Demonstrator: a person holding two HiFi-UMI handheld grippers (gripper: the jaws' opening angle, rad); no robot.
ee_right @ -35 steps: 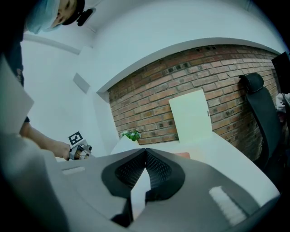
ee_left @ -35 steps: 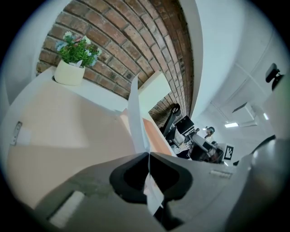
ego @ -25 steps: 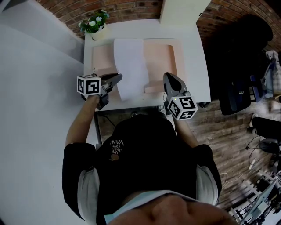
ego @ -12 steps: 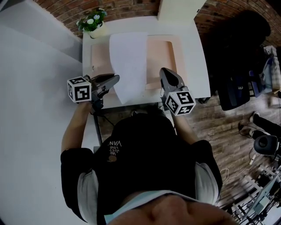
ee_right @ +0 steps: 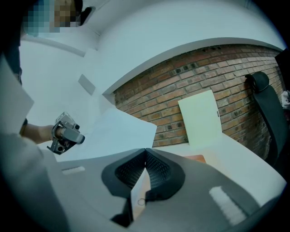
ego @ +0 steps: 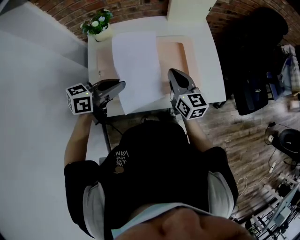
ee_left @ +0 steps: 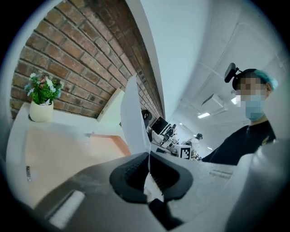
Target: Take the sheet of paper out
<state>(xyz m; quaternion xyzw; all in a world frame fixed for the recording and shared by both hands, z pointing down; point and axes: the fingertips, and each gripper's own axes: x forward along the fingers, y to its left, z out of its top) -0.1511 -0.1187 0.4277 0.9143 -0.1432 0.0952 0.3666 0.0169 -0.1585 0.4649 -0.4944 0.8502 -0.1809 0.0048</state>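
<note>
A white sheet of paper (ego: pixel 136 65) hangs lifted over an open peach folder (ego: pixel 182 55) on the white table (ego: pixel 206 70). My left gripper (ego: pixel 123 84) is shut on the sheet's near left corner. In the left gripper view the paper (ee_left: pixel 133 118) stands edge-on, clamped between the jaws of the left gripper (ee_left: pixel 148 154). My right gripper (ego: pixel 172 72) is at the folder's near edge. In the right gripper view the right gripper (ee_right: pixel 145 150) is shut on a thin peach flap of the folder (ee_right: pixel 138 190), with the sheet (ee_right: pixel 113 131) and the left gripper (ee_right: pixel 65 131) beyond.
A potted plant (ego: pixel 98 23) stands at the table's far left corner. A white board (ego: pixel 190 9) leans on the brick wall behind. A dark office chair (ego: pixel 253 93) is right of the table, with cables and gear on the wooden floor.
The left gripper has risen and drifted left with the sheet, which now hangs higher over the folder. The right gripper has stayed at the folder's edge.
</note>
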